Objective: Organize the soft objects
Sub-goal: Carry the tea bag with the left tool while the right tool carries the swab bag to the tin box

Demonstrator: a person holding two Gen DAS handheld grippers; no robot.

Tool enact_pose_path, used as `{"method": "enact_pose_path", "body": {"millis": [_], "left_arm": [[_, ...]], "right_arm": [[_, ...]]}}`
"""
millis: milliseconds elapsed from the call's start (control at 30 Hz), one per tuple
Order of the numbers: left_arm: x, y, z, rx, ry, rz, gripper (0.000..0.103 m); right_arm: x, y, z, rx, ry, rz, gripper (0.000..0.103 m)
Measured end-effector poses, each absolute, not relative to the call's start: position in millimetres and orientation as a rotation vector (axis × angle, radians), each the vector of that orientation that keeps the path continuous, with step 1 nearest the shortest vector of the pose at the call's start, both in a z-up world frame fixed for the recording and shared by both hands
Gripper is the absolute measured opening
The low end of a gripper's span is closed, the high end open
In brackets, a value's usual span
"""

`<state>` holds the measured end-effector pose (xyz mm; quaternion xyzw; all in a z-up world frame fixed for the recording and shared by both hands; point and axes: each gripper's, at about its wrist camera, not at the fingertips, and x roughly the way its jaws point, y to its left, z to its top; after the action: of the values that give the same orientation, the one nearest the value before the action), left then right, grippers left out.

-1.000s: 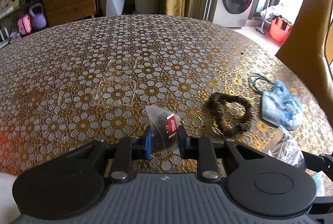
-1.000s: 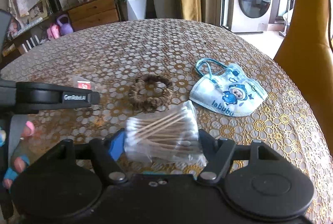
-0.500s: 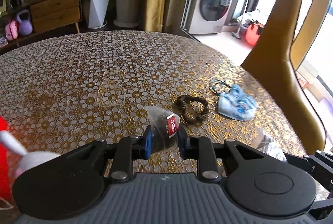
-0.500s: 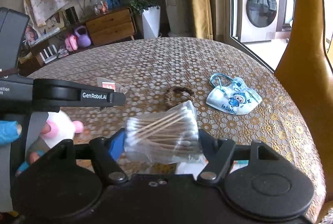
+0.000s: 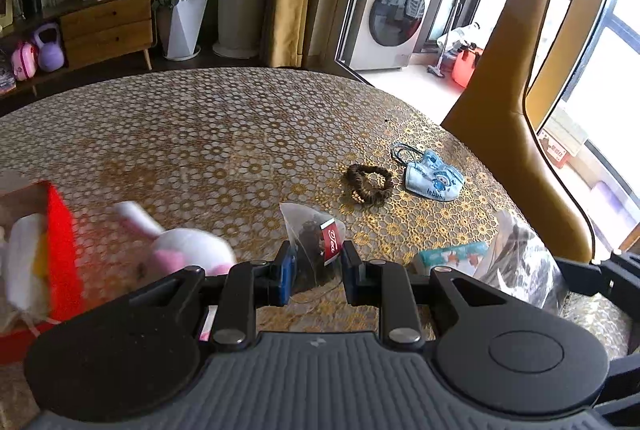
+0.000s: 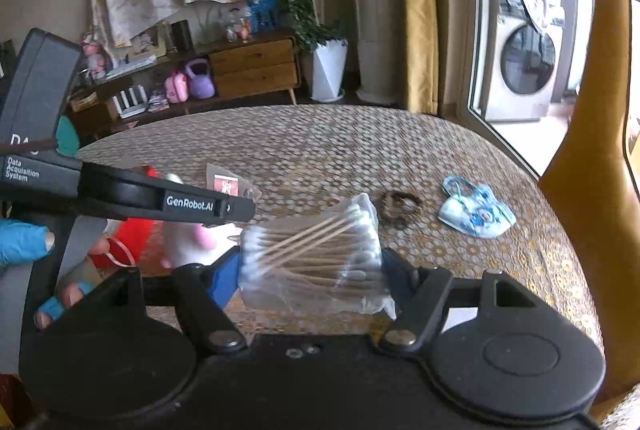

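Note:
My left gripper (image 5: 314, 272) is shut on a clear pyramid tea bag (image 5: 308, 240) with a red tag, held above the table. My right gripper (image 6: 310, 272) is shut on a clear bag of cotton swabs (image 6: 316, 254), also lifted. The left gripper's arm (image 6: 160, 200) crosses the left of the right wrist view, with the tea bag (image 6: 226, 184) at its tip. On the table farther off lie a brown scrunchie (image 5: 368, 184) (image 6: 400, 208) and a blue child's face mask (image 5: 434, 180) (image 6: 476, 214). A white and pink plush toy (image 5: 188, 250) lies below my left gripper.
A red box (image 5: 60, 254) with plush things in it stands at the left table edge. A tissue pack (image 5: 452, 256) and a crinkled plastic bag (image 5: 520, 262) lie at the right. A mustard chair back (image 5: 500, 78) rises beyond the table's right edge (image 5: 460, 134).
Both grippers have risen and pulled back with their loads; the scrunchie and mask look smaller and farther. The red box and plush toy have come into the left wrist view.

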<state>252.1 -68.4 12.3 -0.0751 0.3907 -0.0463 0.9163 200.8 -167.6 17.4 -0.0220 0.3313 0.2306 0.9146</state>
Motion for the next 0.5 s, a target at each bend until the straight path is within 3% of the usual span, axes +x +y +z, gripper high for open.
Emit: {"method": "enact_pose_path", "body": {"millis": [500], "left_arm": [[177, 28, 36, -0.165, 0.784, -0.07, 0.024]], "right_arm": [[158, -78, 41, -0.115, 0.638, 0.613, 0.072]]}}
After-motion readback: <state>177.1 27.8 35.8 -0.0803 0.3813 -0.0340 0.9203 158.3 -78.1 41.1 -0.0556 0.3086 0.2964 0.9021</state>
